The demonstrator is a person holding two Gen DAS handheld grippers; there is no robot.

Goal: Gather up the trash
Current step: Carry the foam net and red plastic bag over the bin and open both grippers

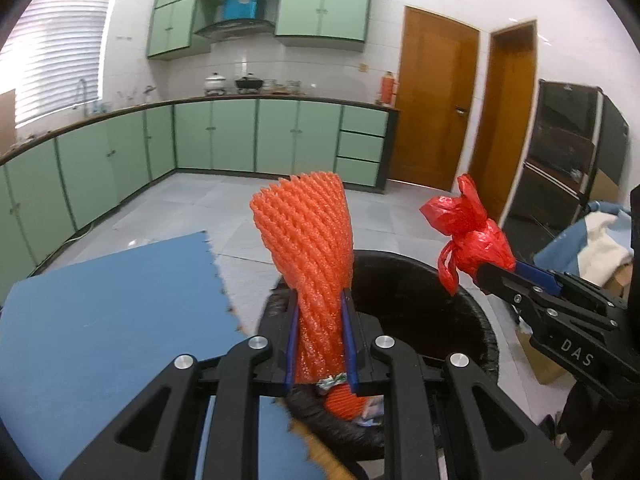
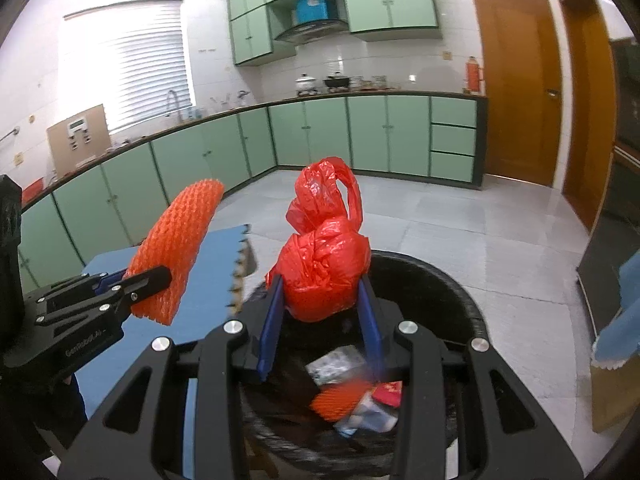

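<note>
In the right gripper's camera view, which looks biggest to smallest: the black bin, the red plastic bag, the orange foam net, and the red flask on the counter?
1. black bin
2. red plastic bag and orange foam net: they look about alike, and both are close to the camera, so I won't rank them.
3. red flask, tiny, but far away.

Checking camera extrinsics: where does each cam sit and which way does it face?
Left wrist: on the left gripper, facing the kitchen cabinets across the black bin; its jaws hold the orange foam net.
Right wrist: on the right gripper, same heading; its jaws hold the red plastic bag.
Shared: bin, blue mat, both loads; each sees the other gripper.
</note>
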